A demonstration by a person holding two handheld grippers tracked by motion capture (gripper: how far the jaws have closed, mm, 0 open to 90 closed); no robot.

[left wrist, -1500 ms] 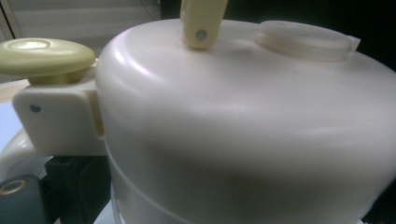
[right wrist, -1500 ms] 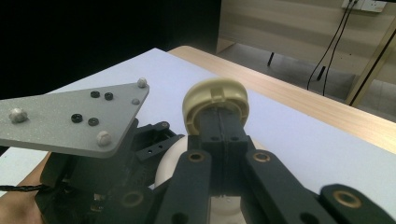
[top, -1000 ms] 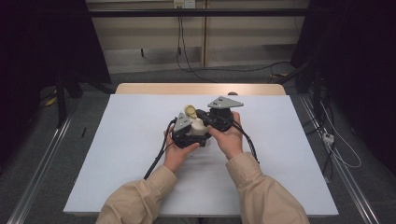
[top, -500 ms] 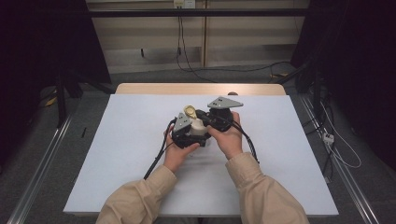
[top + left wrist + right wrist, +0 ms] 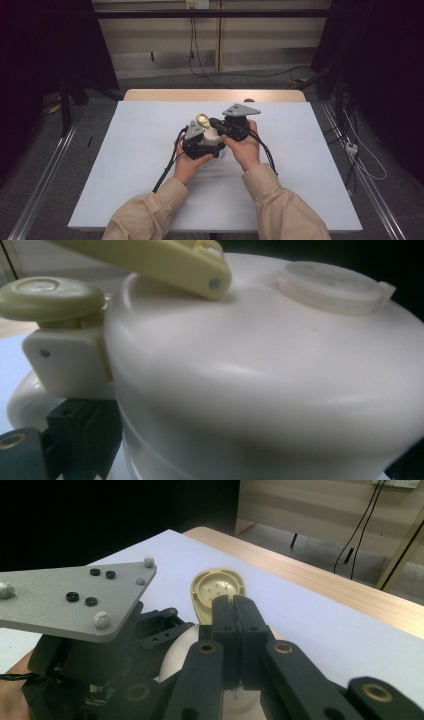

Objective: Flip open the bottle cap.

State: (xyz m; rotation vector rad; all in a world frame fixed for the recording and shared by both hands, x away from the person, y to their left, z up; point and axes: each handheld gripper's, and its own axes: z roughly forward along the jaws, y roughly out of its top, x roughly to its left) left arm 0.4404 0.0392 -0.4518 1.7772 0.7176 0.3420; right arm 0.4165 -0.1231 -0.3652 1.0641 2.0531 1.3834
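Bare white table open on every side of both grippers, right gripper jaws pressed together over cream jug, yellow flip lid raised just beyond fingertips, left gripper clamping jug's body.

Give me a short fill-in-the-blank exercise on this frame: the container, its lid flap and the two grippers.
1. The cream container sits between the left gripper and the right gripper, over a table covered in ____.
2. The jaws of the right gripper are ____, as the right gripper view shows.
3. The yellow-green lid flap on the container is flipped ____.
4. Both of the person's sleeves are ____ in colour.

Missing words: white; shut; open; beige
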